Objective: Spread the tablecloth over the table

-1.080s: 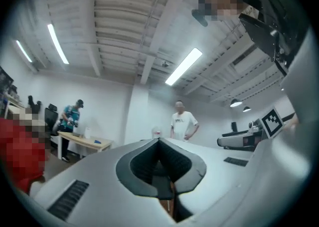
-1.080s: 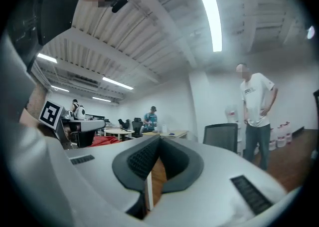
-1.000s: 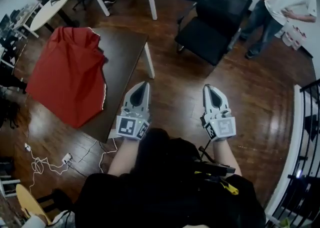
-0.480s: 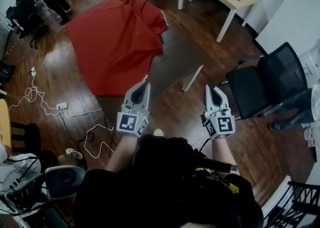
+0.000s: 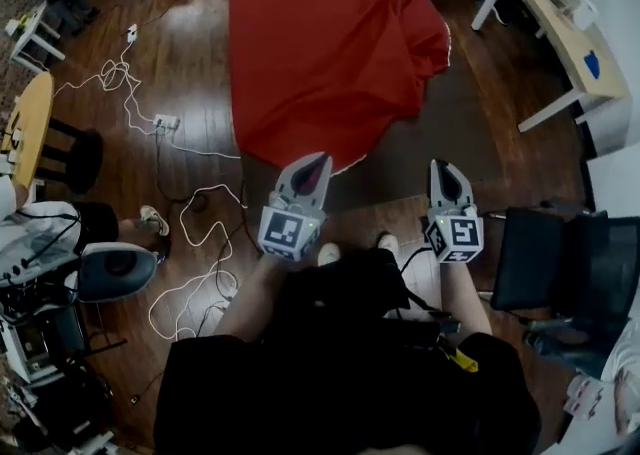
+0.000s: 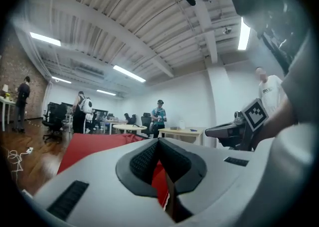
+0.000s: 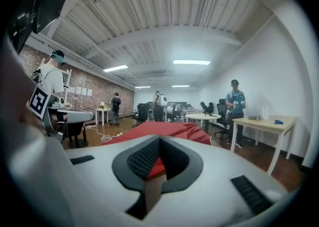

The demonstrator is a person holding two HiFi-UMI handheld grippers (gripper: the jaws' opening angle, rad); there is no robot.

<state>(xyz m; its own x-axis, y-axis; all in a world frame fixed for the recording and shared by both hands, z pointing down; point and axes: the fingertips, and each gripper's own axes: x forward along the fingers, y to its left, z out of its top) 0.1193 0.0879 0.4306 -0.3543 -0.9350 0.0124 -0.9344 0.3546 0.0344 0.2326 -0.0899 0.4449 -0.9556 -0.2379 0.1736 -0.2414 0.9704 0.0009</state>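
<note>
A red tablecloth (image 5: 330, 43) lies bunched over the left part of a dark brown table (image 5: 475, 118), draping off its near left side; the table's right part is bare. My left gripper (image 5: 317, 160) hovers just short of the cloth's near hanging edge, shut and empty. My right gripper (image 5: 442, 166) is level with it at the table's near edge, also shut with nothing in it. In the left gripper view the jaws (image 6: 159, 141) meet, with the red cloth (image 6: 94, 143) beyond. In the right gripper view the closed tips (image 7: 159, 138) point at the cloth (image 7: 164, 128).
White cables and a power strip (image 5: 165, 123) trail over the wooden floor on the left. A black office chair (image 5: 560, 263) stands close on the right, a light wooden desk (image 5: 560, 33) behind it. A round table (image 5: 25, 128) is at far left. Several people stand far off.
The view has swung round: the table and red cloth went from the left side to straight ahead and closer. Both grippers stayed shut, side by side in front of the person.
</note>
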